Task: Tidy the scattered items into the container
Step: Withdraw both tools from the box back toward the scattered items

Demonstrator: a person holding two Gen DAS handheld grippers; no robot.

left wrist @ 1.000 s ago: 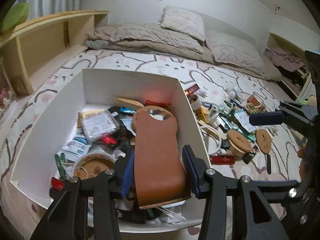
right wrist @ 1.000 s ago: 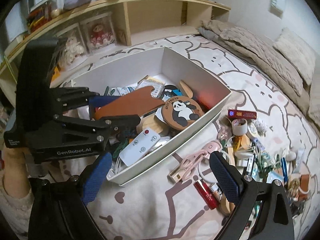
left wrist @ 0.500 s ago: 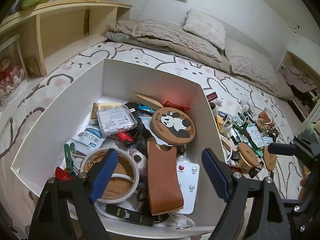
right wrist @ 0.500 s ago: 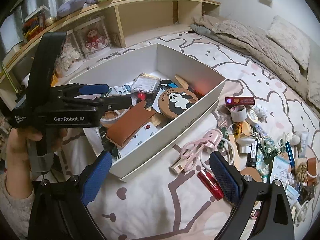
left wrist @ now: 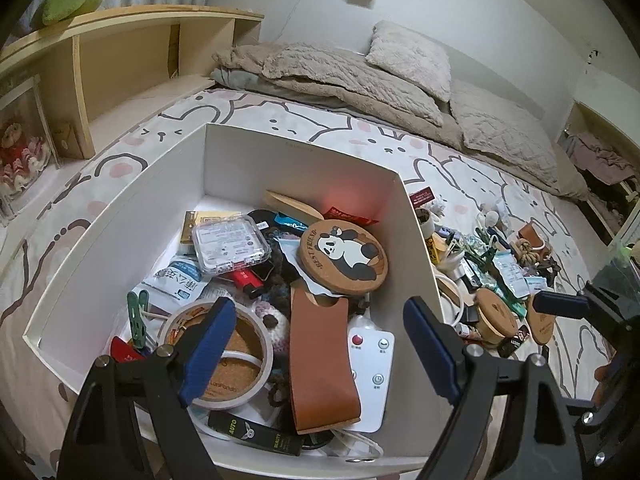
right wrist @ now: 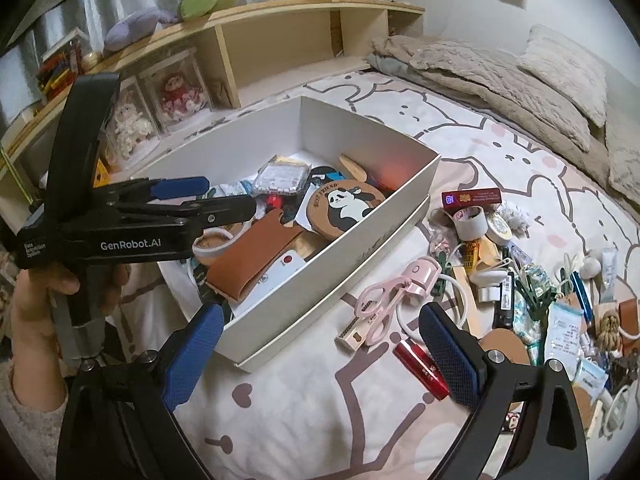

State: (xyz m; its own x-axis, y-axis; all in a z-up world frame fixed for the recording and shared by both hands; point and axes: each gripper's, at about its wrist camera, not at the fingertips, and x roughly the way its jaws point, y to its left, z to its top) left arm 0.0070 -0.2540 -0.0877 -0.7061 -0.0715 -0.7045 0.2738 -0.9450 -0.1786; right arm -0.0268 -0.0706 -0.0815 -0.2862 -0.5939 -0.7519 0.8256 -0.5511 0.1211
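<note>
The white box sits on the bed, full of small items. A brown leather case lies in its near end, partly on a white remote, just below a panda coaster. My left gripper hovers over the case, open and holding nothing. In the right wrist view the left gripper hangs over the box's left end. My right gripper stands open and empty above the bedsheet, beside the box's near corner. Scattered items lie to the right: pink scissors, a red tube and tape rolls.
A wooden shelf with boxed dolls runs along the bed's left side. Folded blankets and pillows lie at the far end. A person's hand holds the left gripper's handle. A dark red carton lies near the box's far corner.
The left gripper opened and let go of the brown leather case, which now lies flat in the box over the remote. The right gripper stayed open and hardly moved.
</note>
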